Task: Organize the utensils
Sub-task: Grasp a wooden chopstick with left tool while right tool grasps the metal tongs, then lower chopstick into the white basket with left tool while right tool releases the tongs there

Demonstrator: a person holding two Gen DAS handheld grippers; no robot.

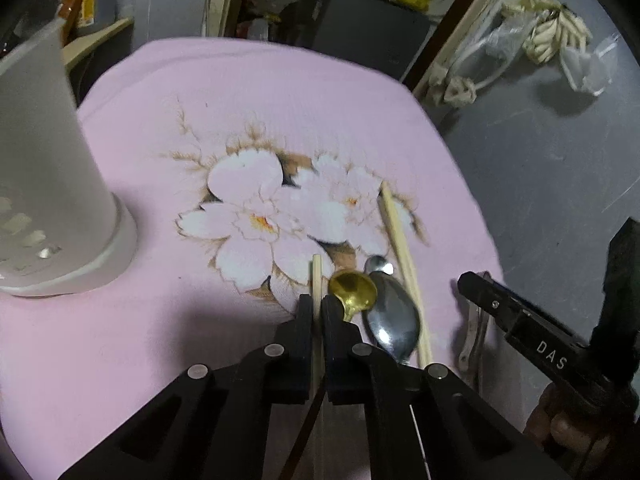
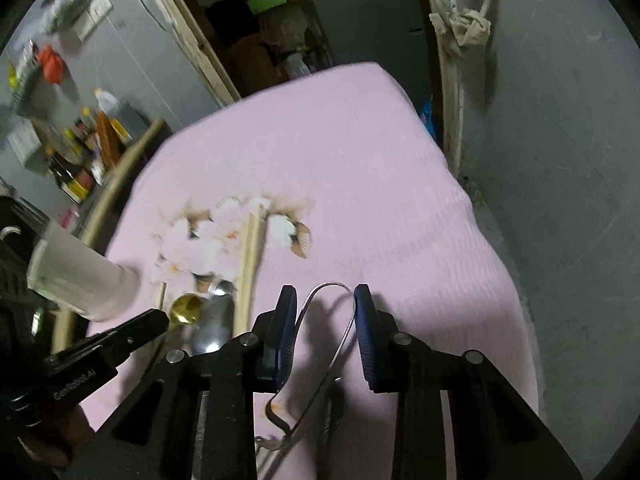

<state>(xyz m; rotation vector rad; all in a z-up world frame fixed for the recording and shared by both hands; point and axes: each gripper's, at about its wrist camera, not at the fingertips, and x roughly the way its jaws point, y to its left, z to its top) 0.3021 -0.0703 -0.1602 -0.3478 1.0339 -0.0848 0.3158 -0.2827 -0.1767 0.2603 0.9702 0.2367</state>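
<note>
A pink floral cloth [image 1: 168, 128] covers the table. The left gripper [image 1: 318, 304] pinches one chopstick [image 1: 317, 276] at lower centre, probably bound for the white holder [image 1: 52, 184] at left. The right gripper [image 2: 325, 300] stands parted around a wire utensil [image 2: 320, 344], not yet clamped. Spoons [image 1: 394, 312] lie beside.

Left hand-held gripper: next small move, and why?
Probably lift and carry left toward the white holder. The left hand-held gripper is shut on one chopstick, while the gold spoon, steel spoon and second chopstick lie close beside it.
</note>
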